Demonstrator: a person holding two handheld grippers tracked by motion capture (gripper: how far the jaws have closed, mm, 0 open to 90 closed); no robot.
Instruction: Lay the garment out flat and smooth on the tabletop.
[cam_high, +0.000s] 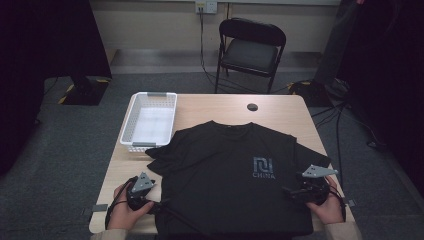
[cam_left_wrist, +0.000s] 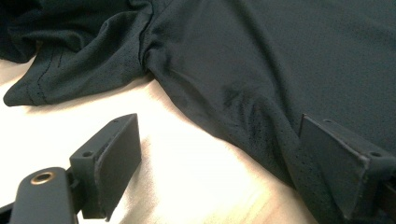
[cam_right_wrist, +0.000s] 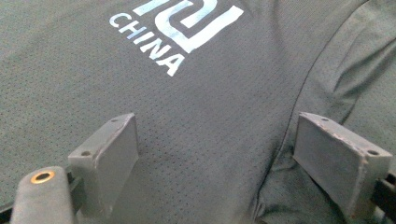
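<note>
A black mesh-fabric T-shirt (cam_high: 232, 175) with a pale "CHINA" logo (cam_high: 263, 168) lies spread flat on the light wooden table (cam_high: 210, 106). Left gripper (cam_high: 152, 204) sits at eight o'clock by the shirt's side hem, jaws wide apart! Right gripper (cam_high: 289, 192) at four o'clock, jaws spread over the fabric. White slatted plastic basket (cam_high: 149, 120) waits at ten o'clock.

I see my left gripper (cam_high: 150, 204) and right gripper (cam_high: 292, 192) are black, each with a grey three-cornered plate on top. Flat blocky jaws have small screw holes. My sleeves (cam_high: 342, 231) look light beige.
</note>
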